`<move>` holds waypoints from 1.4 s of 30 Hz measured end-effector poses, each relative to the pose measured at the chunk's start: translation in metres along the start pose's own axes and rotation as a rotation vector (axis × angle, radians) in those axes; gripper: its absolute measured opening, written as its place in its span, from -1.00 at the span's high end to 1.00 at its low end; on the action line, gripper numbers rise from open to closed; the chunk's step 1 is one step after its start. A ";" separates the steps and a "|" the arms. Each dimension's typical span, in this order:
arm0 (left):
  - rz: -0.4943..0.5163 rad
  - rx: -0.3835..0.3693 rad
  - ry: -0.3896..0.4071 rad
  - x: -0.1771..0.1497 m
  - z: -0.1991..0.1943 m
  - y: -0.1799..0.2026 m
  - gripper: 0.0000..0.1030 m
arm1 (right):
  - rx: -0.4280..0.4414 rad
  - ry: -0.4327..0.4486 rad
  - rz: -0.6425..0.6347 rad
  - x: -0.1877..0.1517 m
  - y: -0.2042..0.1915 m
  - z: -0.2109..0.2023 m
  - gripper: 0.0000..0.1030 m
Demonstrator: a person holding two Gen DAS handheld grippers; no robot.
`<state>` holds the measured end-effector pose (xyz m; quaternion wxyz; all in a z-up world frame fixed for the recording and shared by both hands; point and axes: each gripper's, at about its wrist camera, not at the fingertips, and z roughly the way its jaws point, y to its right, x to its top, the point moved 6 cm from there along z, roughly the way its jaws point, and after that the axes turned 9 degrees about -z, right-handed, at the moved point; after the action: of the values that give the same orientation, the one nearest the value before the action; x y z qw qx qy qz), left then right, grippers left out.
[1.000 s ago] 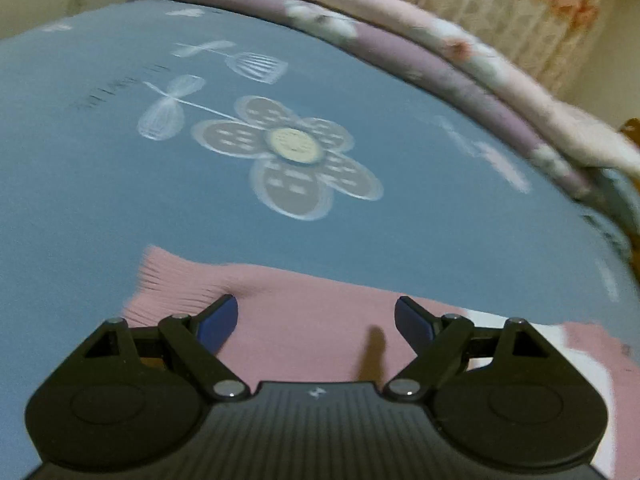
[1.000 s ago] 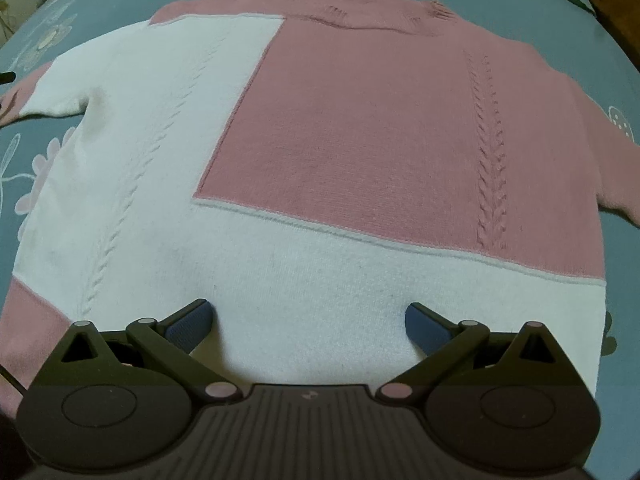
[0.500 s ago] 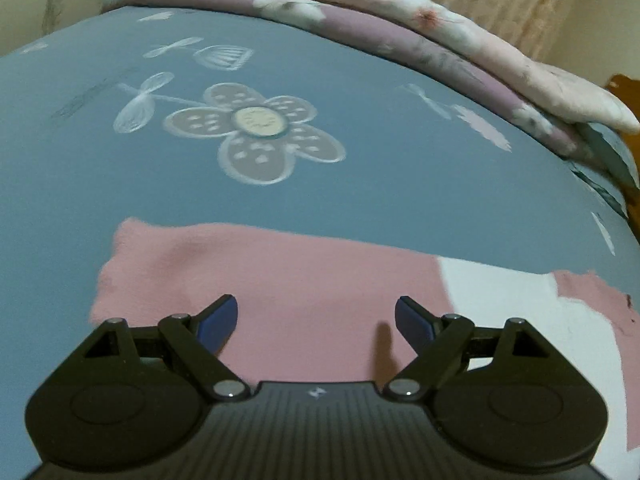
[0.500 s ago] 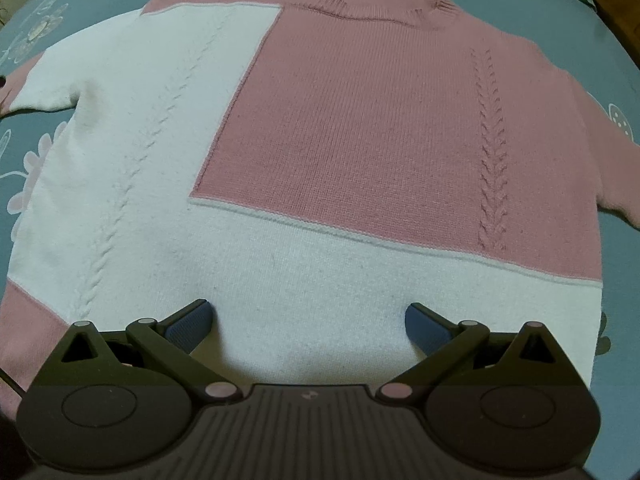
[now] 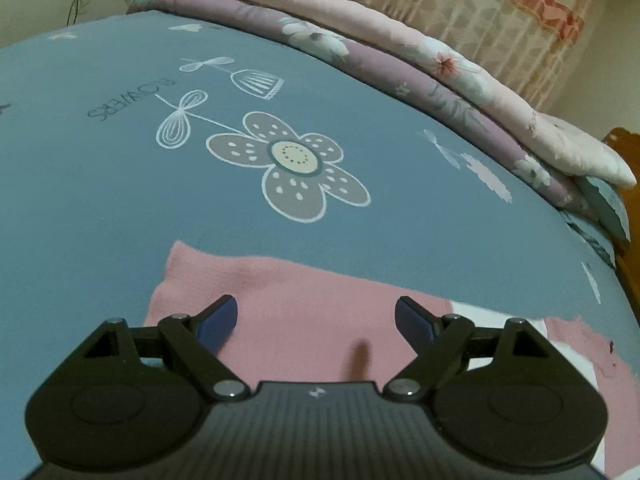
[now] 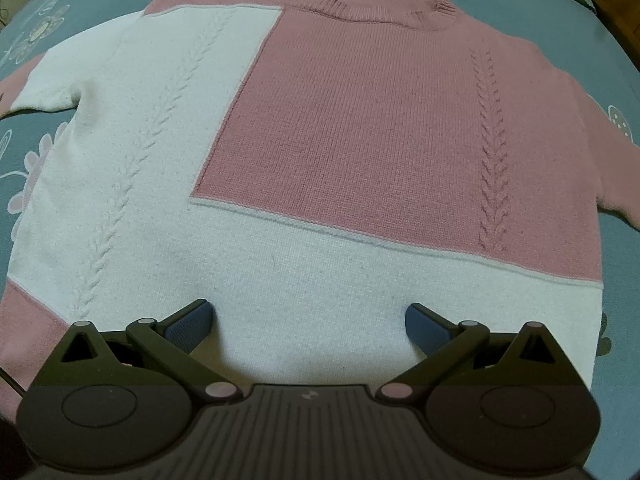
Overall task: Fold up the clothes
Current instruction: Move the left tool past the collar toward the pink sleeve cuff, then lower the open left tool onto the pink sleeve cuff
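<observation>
A pink and white sweater [image 6: 320, 168] is laid flat in the middle of the bed [image 5: 120, 208], front up, with its sleeve [image 5: 288, 312] stretched out toward the quilts [image 5: 400, 64] piled along the far edge. The left gripper [image 5: 316, 320] and the right gripper [image 6: 308, 324] are both held wide open over the knit, and nothing is gripped. If only the top layer is pinched, the sweater could be bunched up, and the fold could be made crooked.
</observation>
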<state>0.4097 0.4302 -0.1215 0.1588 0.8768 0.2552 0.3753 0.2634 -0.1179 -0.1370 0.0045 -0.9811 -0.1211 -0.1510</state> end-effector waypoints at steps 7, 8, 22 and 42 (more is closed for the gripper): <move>-0.057 0.090 0.055 0.027 -0.005 -0.022 -0.66 | -0.004 -0.001 0.001 0.000 -0.006 -0.001 -1.00; -0.052 0.067 0.055 0.027 -0.009 -0.019 -0.66 | -0.005 -0.005 0.001 0.001 -0.006 -0.002 -1.00; -0.139 0.132 0.078 0.013 -0.028 -0.036 -0.62 | 0.071 0.157 -0.074 0.061 0.002 -0.023 -1.00; -0.628 -0.179 0.069 0.005 0.013 -0.062 -0.62 | 0.176 0.076 -0.031 0.051 -0.028 0.018 -1.00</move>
<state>0.4015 0.4829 -0.1566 0.3348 0.7245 0.4844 0.3583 0.3093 -0.0780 -0.1397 0.0927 -0.9685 -0.1488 -0.1771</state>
